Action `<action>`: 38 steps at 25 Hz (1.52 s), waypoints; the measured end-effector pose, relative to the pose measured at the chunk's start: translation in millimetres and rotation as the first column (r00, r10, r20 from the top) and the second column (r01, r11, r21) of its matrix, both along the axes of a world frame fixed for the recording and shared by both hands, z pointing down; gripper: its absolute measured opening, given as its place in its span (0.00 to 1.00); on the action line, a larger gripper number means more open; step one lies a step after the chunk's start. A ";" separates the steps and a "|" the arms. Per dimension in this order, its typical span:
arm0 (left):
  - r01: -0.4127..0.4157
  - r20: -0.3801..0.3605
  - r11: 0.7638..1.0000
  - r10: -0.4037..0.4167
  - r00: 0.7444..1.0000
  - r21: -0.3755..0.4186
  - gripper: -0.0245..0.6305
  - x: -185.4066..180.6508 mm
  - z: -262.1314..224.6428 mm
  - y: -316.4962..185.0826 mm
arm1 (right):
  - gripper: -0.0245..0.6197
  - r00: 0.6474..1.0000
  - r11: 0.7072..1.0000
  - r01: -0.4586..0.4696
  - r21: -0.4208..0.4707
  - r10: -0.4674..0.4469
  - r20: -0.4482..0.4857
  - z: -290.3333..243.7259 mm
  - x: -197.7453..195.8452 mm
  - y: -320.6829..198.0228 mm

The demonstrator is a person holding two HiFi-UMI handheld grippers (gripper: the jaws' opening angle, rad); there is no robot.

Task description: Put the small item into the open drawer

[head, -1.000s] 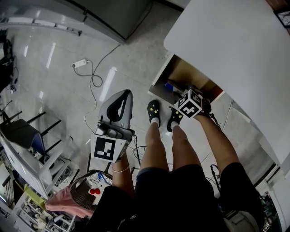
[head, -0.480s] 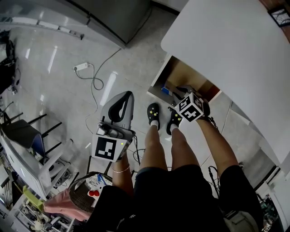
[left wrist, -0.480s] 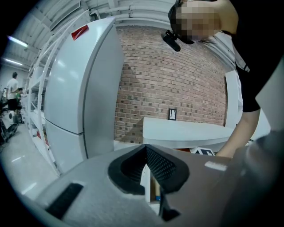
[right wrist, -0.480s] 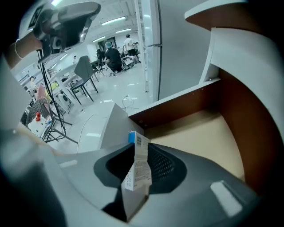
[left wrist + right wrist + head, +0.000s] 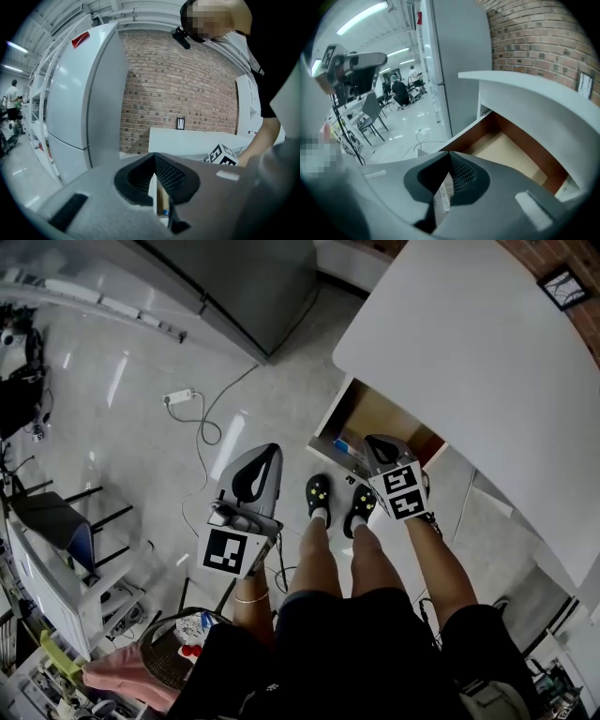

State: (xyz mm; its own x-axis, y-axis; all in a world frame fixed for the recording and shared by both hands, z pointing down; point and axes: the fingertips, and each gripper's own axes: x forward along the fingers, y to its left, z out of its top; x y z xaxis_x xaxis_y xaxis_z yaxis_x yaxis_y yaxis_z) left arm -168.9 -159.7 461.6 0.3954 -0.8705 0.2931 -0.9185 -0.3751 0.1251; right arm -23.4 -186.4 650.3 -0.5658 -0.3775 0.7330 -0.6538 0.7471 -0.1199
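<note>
Under the white table (image 5: pixel 469 343) a wooden drawer (image 5: pixel 373 407) stands pulled out, and a small blue item (image 5: pixel 345 447) lies at its front left corner. My right gripper (image 5: pixel 376 441) hovers over the drawer's front edge with its jaws shut. In the right gripper view the right gripper (image 5: pixel 449 165) points at the drawer (image 5: pixel 506 150). A white printed strip (image 5: pixel 442 199) shows in the slit between its jaws; I cannot tell whether it is gripped. My left gripper (image 5: pixel 270 448) hangs over the floor to the drawer's left, jaws together and empty. The left gripper (image 5: pixel 154 163) faces the table (image 5: pixel 187 140).
The person's two feet in black clogs (image 5: pixel 319 491) stand just before the drawer. A power strip (image 5: pixel 178 397) and its cable lie on the floor to the left. A grey cabinet (image 5: pixel 234 277) stands at the back. Chairs (image 5: pixel 52 521) and a basket (image 5: pixel 173 643) crowd the lower left.
My right gripper has drawn back from inside the drawer toward its front edge. The left gripper has barely moved.
</note>
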 end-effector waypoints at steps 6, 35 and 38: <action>0.001 -0.005 1.000 -0.001 1.000 0.021 0.04 3.2 -23.1 1.7 | 0.05 0.990 0.995 -0.098 0.017 0.095 0.106 -53.0 1.0 0.6; -0.128 -0.024 0.983 0.132 0.991 0.128 0.04 59.2 -132.7 1.3 | 0.05 0.890 0.952 -0.275 0.135 0.199 0.411 -256.9 28.7 7.3; -0.140 -0.018 0.979 0.144 0.989 0.150 0.04 63.0 -147.5 -0.1 | 0.05 0.881 0.949 -0.279 0.146 0.193 0.433 -275.0 30.2 7.3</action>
State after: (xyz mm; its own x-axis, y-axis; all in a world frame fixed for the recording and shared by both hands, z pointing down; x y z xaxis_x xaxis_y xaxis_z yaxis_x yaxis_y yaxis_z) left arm -105.9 -159.8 314.1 0.5243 -0.8378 0.1521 -0.8515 -0.5176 0.0842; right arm 6.7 -179.1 375.3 -0.6732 -0.6502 0.3521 -0.7387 0.6131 -0.2802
